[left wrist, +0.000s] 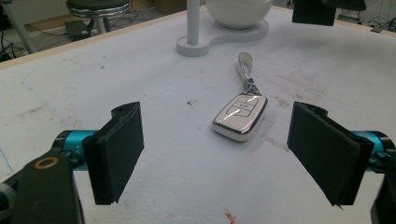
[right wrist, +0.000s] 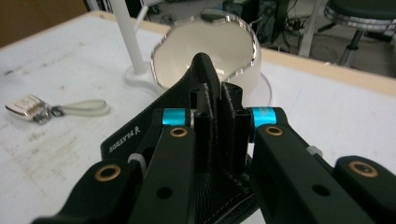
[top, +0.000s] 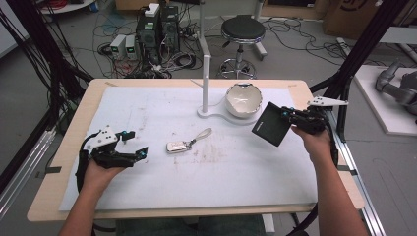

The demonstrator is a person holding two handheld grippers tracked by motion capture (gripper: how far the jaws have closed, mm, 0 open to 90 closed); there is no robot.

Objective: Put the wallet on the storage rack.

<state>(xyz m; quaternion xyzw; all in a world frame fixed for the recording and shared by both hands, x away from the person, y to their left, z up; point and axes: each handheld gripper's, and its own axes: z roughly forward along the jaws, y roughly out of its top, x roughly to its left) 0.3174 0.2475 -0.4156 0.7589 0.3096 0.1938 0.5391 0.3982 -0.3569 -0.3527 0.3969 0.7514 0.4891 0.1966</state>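
My right gripper (top: 289, 117) is shut on a black leather wallet (top: 271, 124), held in the air just right of the white egg-shaped bowl (top: 242, 99). In the right gripper view the wallet (right wrist: 205, 79) is pinched between the jaws, with the bowl (right wrist: 205, 51) right behind it. A silver car key fob (top: 177, 146) with a white strap lies mid-table. My left gripper (top: 135, 143) stands open at the left, low over the mat. In the left gripper view the fob (left wrist: 239, 116) lies ahead between the two spread pads (left wrist: 119, 151).
A white stand with a post (top: 205, 81) carries the bowl at the back of the white mat (top: 236, 182). A stool (top: 242, 34), computers and cables lie on the floor beyond the table's far edge.
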